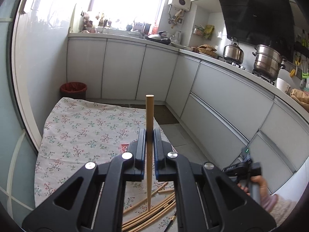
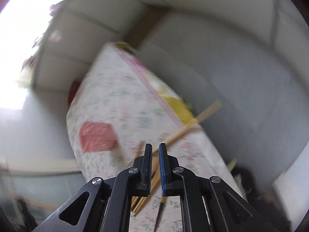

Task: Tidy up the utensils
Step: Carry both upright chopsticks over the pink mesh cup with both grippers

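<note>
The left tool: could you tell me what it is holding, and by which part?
The left tool is shut on a single wooden chopstick, gripped around mid-length, thick end pointing up and the tapered tip hanging down over the loose chopsticks.

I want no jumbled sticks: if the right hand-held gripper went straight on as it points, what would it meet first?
Probably the loose chopsticks lying on the floral cloth just beyond the right hand-held gripper; blur makes depth unsure.

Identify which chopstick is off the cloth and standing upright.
The one clamped in the left tongs: this chopstick stands near vertical, blunt end up, while the other chopsticks lie flat on the floral cloth.
</note>
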`<control>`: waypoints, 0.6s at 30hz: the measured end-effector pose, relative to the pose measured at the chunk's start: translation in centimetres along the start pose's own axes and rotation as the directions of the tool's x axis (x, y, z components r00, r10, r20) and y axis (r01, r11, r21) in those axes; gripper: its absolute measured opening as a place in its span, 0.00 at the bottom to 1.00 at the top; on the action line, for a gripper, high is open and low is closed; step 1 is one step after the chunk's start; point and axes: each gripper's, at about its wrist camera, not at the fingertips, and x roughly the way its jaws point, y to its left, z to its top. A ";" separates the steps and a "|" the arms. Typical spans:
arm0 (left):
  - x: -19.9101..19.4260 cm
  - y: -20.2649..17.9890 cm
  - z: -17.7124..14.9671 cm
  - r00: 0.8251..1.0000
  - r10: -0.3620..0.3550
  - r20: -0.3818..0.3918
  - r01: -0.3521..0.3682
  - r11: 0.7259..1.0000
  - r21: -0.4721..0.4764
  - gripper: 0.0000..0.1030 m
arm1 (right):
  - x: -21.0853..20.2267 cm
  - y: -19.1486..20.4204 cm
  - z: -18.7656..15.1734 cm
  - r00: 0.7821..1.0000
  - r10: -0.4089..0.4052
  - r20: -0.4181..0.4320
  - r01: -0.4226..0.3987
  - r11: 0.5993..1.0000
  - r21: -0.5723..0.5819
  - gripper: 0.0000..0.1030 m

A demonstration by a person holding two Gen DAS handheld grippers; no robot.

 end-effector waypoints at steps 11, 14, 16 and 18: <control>1.3 -0.8 -0.3 0.999 -0.049 -0.012 0.049 0.999 0.004 0.08 | 2.5 -6.5 2.4 0.996 -0.026 0.091 0.005 0.974 0.228 0.37; 1.4 -0.9 -0.3 0.999 -0.051 -0.014 0.051 0.999 0.001 0.08 | 3.1 -6.7 3.0 0.994 -0.044 0.096 0.019 0.970 0.242 0.42; 1.4 -0.9 -0.4 0.999 -0.050 -0.015 0.050 0.999 0.002 0.08 | 3.8 -6.6 3.3 0.995 -0.052 0.088 0.029 0.969 0.245 0.42; 1.5 -0.8 -0.5 0.999 -0.049 -0.020 0.049 0.999 0.001 0.08 | 4.4 -6.3 3.5 0.995 -0.059 0.086 0.035 0.967 0.252 0.42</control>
